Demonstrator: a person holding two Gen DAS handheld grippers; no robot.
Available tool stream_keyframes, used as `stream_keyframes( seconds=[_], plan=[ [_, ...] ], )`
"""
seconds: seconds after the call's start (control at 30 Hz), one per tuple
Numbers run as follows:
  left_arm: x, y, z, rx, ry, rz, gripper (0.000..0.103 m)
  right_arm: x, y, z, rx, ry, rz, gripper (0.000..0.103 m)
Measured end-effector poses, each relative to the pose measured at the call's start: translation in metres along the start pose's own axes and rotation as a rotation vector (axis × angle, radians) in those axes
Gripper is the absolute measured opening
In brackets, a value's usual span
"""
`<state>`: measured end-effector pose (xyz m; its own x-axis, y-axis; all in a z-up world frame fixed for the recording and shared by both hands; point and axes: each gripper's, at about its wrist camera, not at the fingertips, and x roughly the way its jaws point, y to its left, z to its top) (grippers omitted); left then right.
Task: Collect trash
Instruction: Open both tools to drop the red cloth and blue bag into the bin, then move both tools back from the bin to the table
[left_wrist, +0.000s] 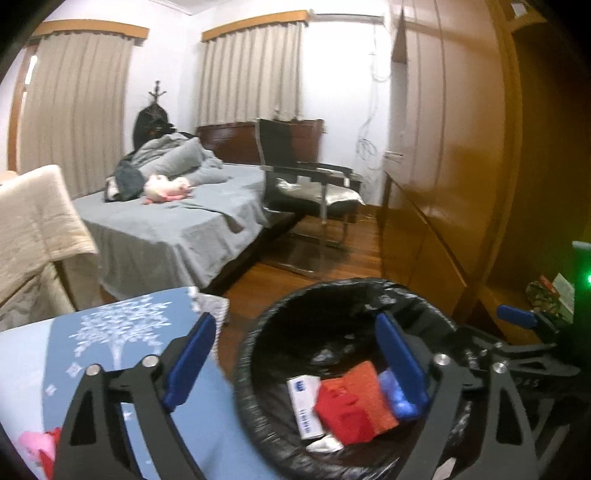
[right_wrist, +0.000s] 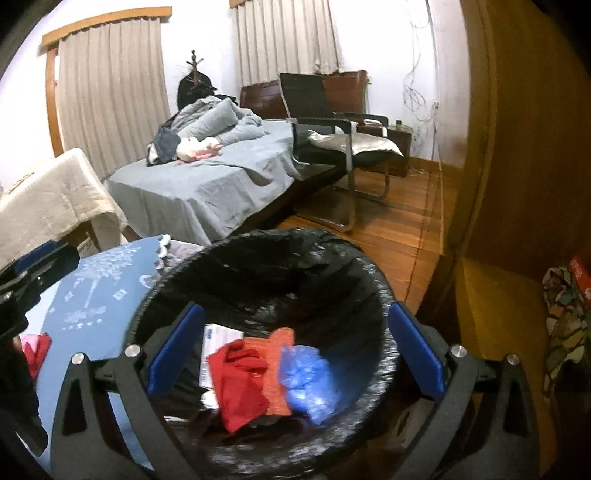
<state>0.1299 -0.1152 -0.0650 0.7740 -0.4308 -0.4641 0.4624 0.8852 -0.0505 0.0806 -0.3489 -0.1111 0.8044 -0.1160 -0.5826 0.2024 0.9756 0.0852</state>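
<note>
**Both tongs empty over the bin**

While both tongs hung above the bin, their jaws stood wide with nothing between the pads. The right gripper (right_wrist: 295, 354) framed the mouth of the bin (right_wrist: 373, 291), which was lined with a black bag, and the left gripper (left_wrist: 295, 363) sat over its near-left rim, one finger over the blue cloth (left_wrist: 122, 321) beside it.

Down inside lay the trash: a white box (right_wrist: 218, 339), a red scrap (right_wrist: 240, 384), an orange piece (right_wrist: 277, 369) and a crumpled blue bag (right_wrist: 306, 376), all loosely heaped at the bottom.

I judged the task well along, since several items were already in. Something pink and red (left_wrist: 40, 446) lay on the blue cloth at the left edge; whether it was trash I could not tell. Beyond, the bed (right_wrist: 207, 184) and chair (right_wrist: 332, 122) showed no obvious litter.
</note>
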Motion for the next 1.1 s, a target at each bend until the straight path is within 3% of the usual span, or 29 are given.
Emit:
stream_keyframes(
  seconds=[0.3,0.63,1.1],
  plan=[
    [-0.051,0.058,-0.024,-0.037,0.011,0.118,0.092,-0.012,0.073,-0.002,-0.035,0.001,0.129,0.097],
    [-0.111,0.140,-0.065,-0.127,0.030,0.304,0.093,-0.010,0.172,-0.020,-0.113,0.038,0.268,0.097],
    [-0.170,0.238,-0.128,-0.213,0.055,0.526,0.093,-0.002,0.282,-0.058,-0.213,0.096,0.380,0.097]
  ],
)
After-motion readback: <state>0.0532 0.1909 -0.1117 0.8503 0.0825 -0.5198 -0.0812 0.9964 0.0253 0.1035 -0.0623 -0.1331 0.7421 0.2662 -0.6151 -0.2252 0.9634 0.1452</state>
